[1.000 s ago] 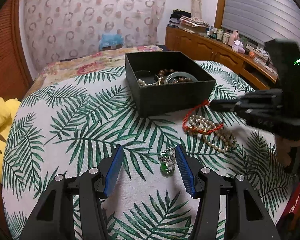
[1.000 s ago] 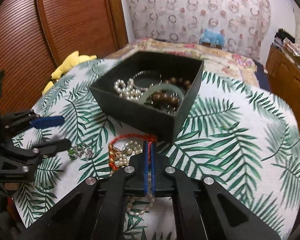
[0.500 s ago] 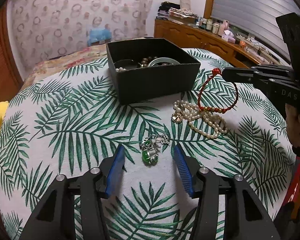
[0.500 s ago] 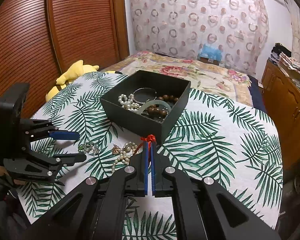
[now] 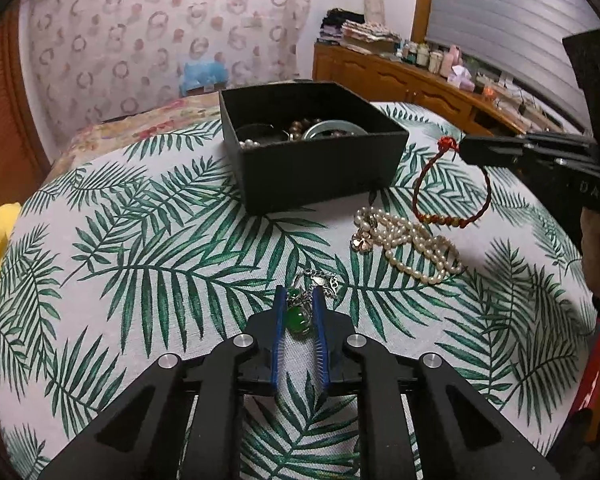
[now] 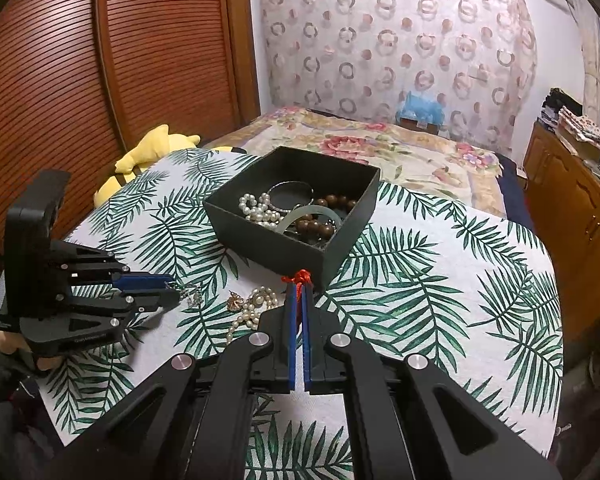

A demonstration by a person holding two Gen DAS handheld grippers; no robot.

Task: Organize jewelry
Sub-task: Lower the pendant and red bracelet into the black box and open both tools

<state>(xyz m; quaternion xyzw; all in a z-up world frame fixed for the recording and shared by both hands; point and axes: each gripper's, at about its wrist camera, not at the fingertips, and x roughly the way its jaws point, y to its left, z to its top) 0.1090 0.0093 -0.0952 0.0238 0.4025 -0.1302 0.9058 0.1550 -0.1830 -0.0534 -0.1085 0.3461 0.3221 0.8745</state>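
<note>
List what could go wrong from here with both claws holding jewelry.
The red cord bracelet hangs by its knot from the right claw; its low end could snag the pearl necklace. The left claw has just closed on the green pendant, whose loose chain may drag or slip.

A bedroom under dim warm light. At twelve o'clock a sheer curtain [image 6: 396, 40] with ring patterns covers the wall, a floral bedspread [image 6: 380, 152] before it. Slatted wooden doors [image 6: 60, 80] stand at ten o'clock; a wooden dresser [image 6: 576, 216] at three o'clock.
</note>
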